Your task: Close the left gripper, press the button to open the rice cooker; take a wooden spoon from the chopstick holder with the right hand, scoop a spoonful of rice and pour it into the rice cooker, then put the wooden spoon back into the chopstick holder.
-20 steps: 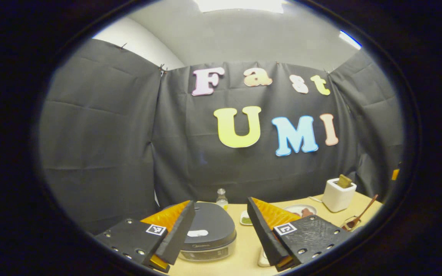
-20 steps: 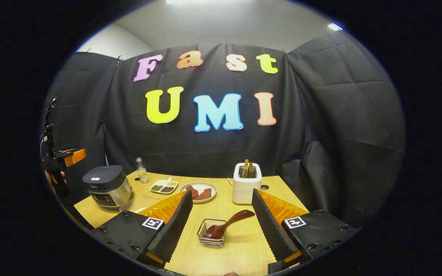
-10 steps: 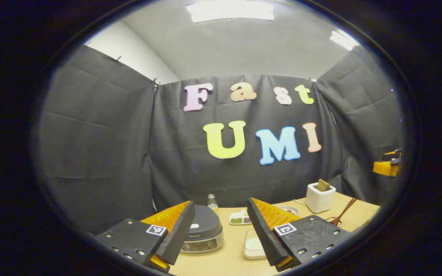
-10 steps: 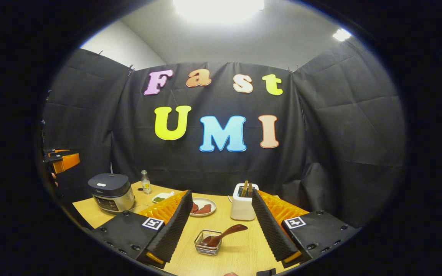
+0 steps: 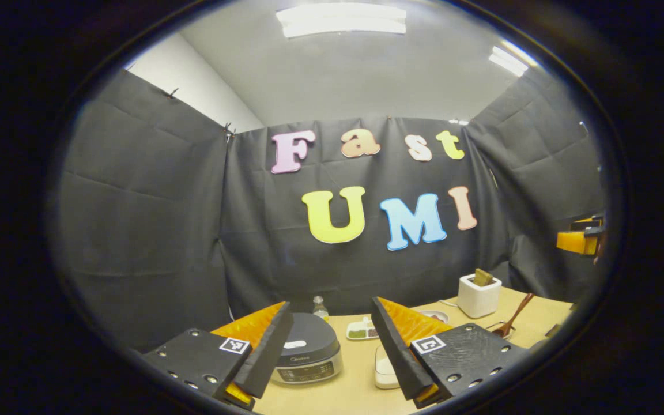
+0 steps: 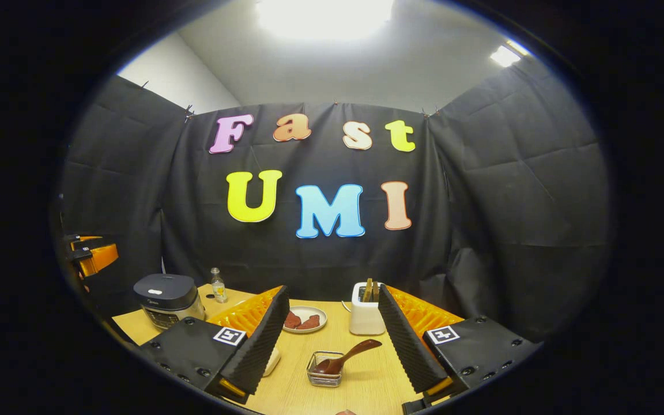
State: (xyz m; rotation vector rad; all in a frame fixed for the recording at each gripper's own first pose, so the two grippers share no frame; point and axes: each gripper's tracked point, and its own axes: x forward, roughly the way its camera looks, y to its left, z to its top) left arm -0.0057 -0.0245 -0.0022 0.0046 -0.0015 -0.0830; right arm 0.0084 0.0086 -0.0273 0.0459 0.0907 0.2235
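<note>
Rice cooker [image 5: 307, 349] at 6 o'clock, lid down, betw. left gripper [image 5: 327, 356] fingers; jaws apart. Right gripper [image 6: 332, 351] jaws apart, wooden spoon [image 6: 344, 357] ahead. Step 1 pending: close left, press button.

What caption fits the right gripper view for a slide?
Open right gripper above the table, wooden spoon resting in its wire holder ahead, closed rice cooker at far left.
</note>
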